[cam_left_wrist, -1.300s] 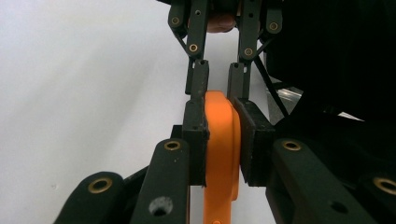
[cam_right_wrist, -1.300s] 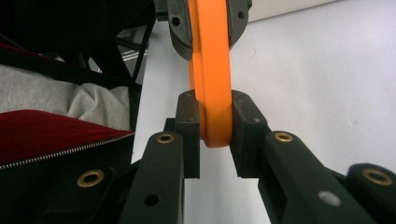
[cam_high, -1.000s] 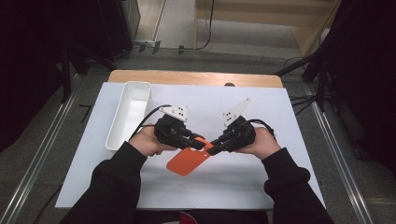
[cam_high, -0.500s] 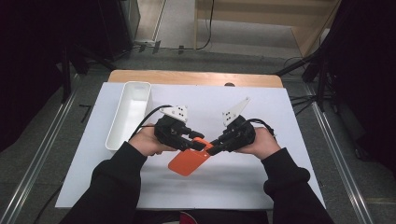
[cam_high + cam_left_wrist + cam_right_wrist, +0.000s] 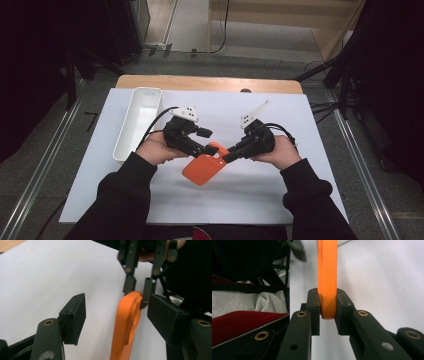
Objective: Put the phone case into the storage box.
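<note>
Orange plastic scoop (image 5: 202,167) hangs between my two tongs, just above the white surface (image 5: 280,200), its broad end dipping toward me and its narrow handle end up between the tong tips. My right tongs (image 5: 231,154) are clamped on that handle end; in the right gripper view the jaws press flat on both faces of the orange edge (image 5: 327,277). My left tongs (image 5: 207,148) stand apart around the same end: in the left gripper view one jaw sits just beside the orange piece (image 5: 127,325) and the other is well clear of it, so nothing on that side bears on it.

I judge the piece to be light and stiff, a hard moulded plastic that will not bend under a pinch. Its smooth faces look slippery, and held by one end alone it could swing or twist. The flat handle, close to where it widens, seems the best place for my left tongs to take hold.

Beyond my left tongs, well apart from the scoop, lies a long white tray (image 5: 137,122); from above, what I can see of its inside looks bare.
</note>
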The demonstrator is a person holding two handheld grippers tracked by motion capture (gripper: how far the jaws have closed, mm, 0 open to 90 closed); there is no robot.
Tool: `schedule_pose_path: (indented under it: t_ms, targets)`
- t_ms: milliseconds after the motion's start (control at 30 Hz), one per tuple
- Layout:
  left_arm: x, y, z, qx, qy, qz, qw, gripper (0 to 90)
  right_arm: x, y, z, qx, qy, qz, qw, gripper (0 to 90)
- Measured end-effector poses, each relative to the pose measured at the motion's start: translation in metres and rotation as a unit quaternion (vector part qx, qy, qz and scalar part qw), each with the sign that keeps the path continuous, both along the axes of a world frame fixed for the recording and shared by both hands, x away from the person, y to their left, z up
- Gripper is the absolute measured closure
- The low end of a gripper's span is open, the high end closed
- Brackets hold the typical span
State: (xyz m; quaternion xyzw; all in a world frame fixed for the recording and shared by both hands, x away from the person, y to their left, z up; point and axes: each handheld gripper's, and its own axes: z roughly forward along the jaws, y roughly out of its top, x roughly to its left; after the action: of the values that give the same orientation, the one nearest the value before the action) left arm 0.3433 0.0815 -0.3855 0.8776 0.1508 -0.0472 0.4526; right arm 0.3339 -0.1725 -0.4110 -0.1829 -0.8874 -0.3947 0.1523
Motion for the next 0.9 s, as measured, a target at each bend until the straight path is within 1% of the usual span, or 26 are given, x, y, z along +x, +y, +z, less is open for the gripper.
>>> schedule_pose_path:
  t_ms: [33,100,200,233,333,367,400,433,467,600,700,767,867,900]
  targets:
    - [0.001,0.001,0.0,-0.003,0.001,0.009,1.0,31.6,0.0,-0.001,0.0,-0.001,0.0,-0.006,1.0,75.2]
    - [0.003,0.004,0.001,-0.007,0.001,0.021,0.9997,27.7,0.001,-0.002,0.001,-0.003,0.008,-0.018,0.9998,75.2]
    - [0.005,0.006,0.002,-0.017,0.002,0.032,0.9994,27.7,0.003,-0.005,0.002,-0.002,0.014,-0.038,0.9992,75.3]
    - [0.005,0.007,0.002,-0.018,0.0,0.035,0.9992,27.7,0.004,-0.005,0.002,-0.003,0.022,-0.042,0.9989,75.2]
    - [0.006,0.009,0.003,-0.021,-0.001,0.044,0.9988,27.7,0.005,-0.007,0.002,-0.006,0.027,-0.052,0.9983,75.2]
    - [0.007,0.009,0.003,-0.021,0.001,0.047,0.9987,26.3,0.006,-0.008,0.002,-0.004,0.031,-0.058,0.9978,75.2]
    - [0.007,0.009,0.003,-0.021,0.003,0.057,0.9982,22.3,0.006,-0.009,0.002,-0.006,0.036,-0.059,0.9976,75.3]
    - [0.008,0.01,0.002,-0.021,0.003,0.06,0.998,20.6,0.007,-0.009,0.002,-0.003,0.037,-0.063,0.9973,75.2]
    - [0.009,0.011,0.002,-0.025,0.007,0.066,0.9975,20.6,0.007,-0.009,0.002,-0.003,0.038,-0.064,0.9972,75.2]
    - [0.012,0.014,0.001,-0.029,0.014,0.082,0.9961,20.3,0.007,-0.01,0.002,-0.006,0.043,-0.072,0.9965,75.2]
    - [0.012,0.015,0.0,-0.035,0.014,0.083,0.9958,20.3,0.008,-0.011,0.002,-0.005,0.046,-0.08,0.9958,75.2]
    - [0.012,0.016,-0.001,-0.034,0.008,0.093,0.995,20.3,0.009,-0.012,0.003,-0.006,0.041,-0.09,0.9951,75.2]
    - [0.013,0.017,-0.003,-0.034,0.006,0.108,0.9936,20.2,0.01,-0.017,0.003,0.0,0.049,-0.106,0.9931,75.3]
    - [0.014,0.018,-0.003,-0.036,0.01,0.107,0.9935,20.2,0.011,-0.018,0.003,0.001,0.05,-0.108,0.9928,75.3]
